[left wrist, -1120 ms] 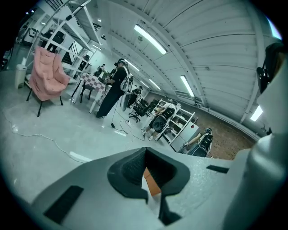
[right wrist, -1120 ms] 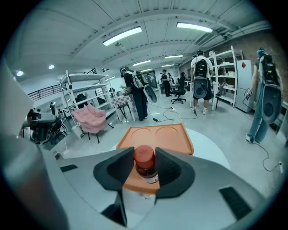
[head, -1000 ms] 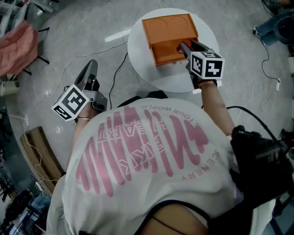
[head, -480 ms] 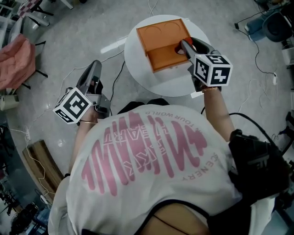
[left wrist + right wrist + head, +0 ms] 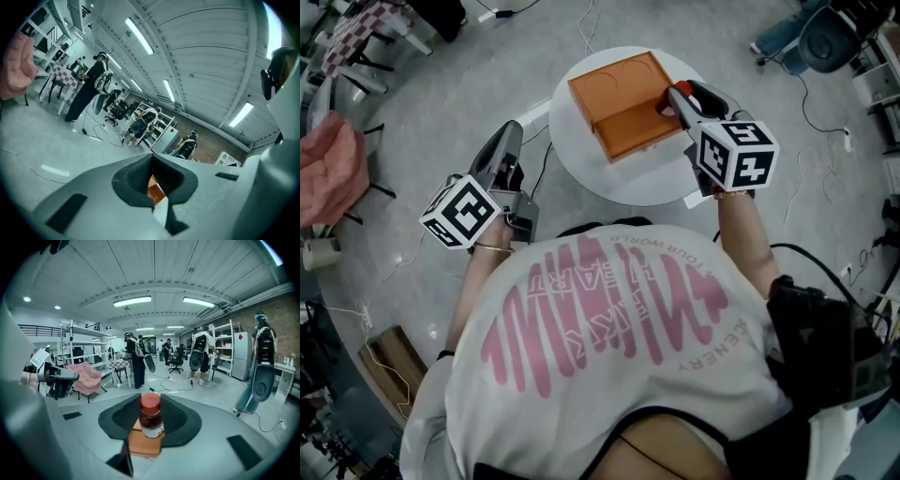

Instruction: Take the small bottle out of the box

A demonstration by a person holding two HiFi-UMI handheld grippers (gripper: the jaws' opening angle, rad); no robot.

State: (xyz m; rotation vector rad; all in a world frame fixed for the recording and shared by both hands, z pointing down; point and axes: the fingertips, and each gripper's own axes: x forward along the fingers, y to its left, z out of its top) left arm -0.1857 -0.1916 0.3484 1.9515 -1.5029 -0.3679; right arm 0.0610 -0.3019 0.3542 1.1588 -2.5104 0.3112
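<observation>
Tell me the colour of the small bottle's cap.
Red; the small bottle's cap shows best in the right gripper view.

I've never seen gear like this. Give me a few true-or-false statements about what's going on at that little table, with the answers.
1. The right hand-held gripper holds a small bottle with a red cap. True; its jaws have just been closing on it.
2. The box is blue. False: it is orange.
3. The box sits on a round white table. True.
4. The left hand-held gripper grips the box. False: it is off beside the table, holding nothing.
</observation>
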